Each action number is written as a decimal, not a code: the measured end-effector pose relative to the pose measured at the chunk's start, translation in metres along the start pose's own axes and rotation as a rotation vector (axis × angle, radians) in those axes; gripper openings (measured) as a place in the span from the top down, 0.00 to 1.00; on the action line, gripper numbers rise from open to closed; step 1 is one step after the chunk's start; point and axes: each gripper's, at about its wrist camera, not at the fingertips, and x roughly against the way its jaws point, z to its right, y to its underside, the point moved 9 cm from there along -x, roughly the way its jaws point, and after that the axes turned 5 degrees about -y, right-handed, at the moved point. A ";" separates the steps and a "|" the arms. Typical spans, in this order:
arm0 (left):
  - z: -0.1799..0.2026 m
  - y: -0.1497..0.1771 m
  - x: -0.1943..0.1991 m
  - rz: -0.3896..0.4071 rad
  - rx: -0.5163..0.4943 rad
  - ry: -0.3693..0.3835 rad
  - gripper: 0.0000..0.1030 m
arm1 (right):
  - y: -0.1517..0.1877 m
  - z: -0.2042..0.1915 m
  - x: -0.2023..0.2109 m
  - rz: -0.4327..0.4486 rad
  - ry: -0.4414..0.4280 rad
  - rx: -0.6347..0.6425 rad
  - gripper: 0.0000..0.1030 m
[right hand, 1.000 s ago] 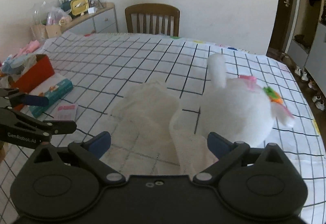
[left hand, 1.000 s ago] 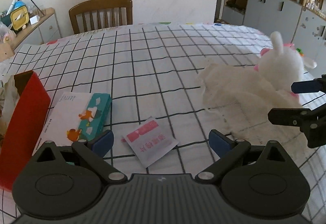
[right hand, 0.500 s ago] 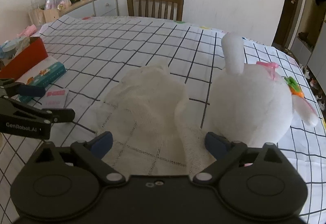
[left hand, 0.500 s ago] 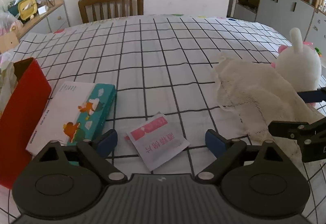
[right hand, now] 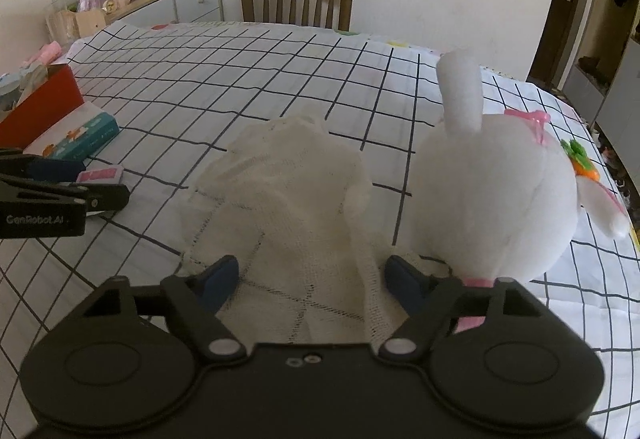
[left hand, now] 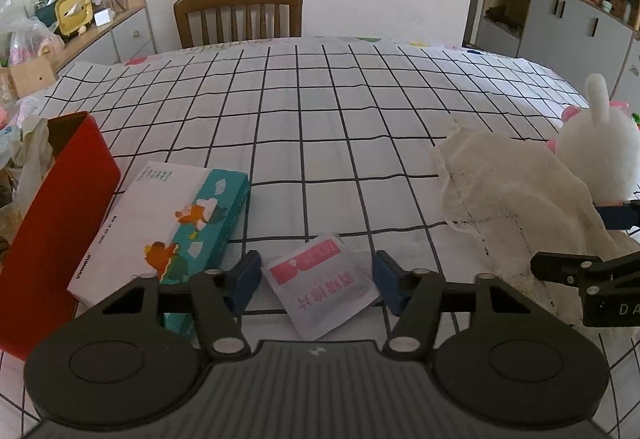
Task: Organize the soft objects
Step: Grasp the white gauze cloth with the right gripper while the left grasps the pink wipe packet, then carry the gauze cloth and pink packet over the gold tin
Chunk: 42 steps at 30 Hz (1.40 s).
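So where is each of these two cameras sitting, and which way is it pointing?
Left wrist: sits on the left gripper, looking along its open fingers at a pink-and-white packet and teal box; the right gripper shows at the right edge.
Right wrist: sits on the right gripper, facing the white cloth and plush rabbit; the left gripper shows at left.
Shared: cloth, rabbit, red box, checked tablecloth, wooden chair.
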 end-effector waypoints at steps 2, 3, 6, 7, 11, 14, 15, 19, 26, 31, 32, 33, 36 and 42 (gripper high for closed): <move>-0.001 0.000 0.000 0.001 0.002 0.001 0.46 | 0.000 -0.002 0.001 0.003 0.004 0.005 0.34; -0.001 -0.001 0.000 0.002 0.003 0.003 0.47 | -0.001 -0.003 0.001 0.005 0.006 0.008 0.41; -0.002 0.000 0.000 0.004 0.002 0.003 0.51 | -0.002 -0.004 0.003 0.011 0.016 0.017 0.58; -0.002 -0.001 0.000 0.005 0.002 0.002 0.53 | -0.002 -0.004 0.004 0.012 0.018 0.020 0.63; -0.008 -0.002 -0.001 0.002 0.013 0.001 0.61 | -0.004 -0.006 0.005 0.014 0.025 0.032 0.91; -0.011 -0.003 0.001 0.006 0.016 -0.003 0.65 | -0.006 -0.006 0.008 0.024 0.017 0.016 0.93; -0.012 -0.003 0.002 0.007 0.017 -0.004 0.66 | -0.006 -0.007 0.009 0.026 0.014 0.012 0.93; -0.014 -0.006 0.008 0.017 0.021 0.006 0.67 | -0.008 -0.012 0.017 0.043 0.004 0.015 0.94; -0.023 -0.010 0.025 0.023 0.050 0.039 0.67 | -0.020 -0.027 0.042 0.094 -0.037 0.007 0.94; -0.032 -0.016 0.042 0.035 0.065 0.067 0.67 | -0.034 -0.039 0.066 0.145 -0.067 0.013 0.95; -0.034 -0.017 0.045 0.037 0.069 0.072 0.67 | -0.038 -0.042 0.072 0.156 -0.071 0.016 0.95; -0.036 -0.018 0.048 0.038 0.073 0.079 0.67 | -0.041 -0.045 0.078 0.167 -0.077 0.015 0.95; -0.043 -0.023 0.059 0.047 0.079 0.095 0.67 | -0.052 -0.055 0.094 0.201 -0.097 0.007 0.95; -0.060 -0.034 0.085 0.075 0.075 0.119 0.67 | -0.074 -0.076 0.117 0.247 -0.131 -0.003 0.95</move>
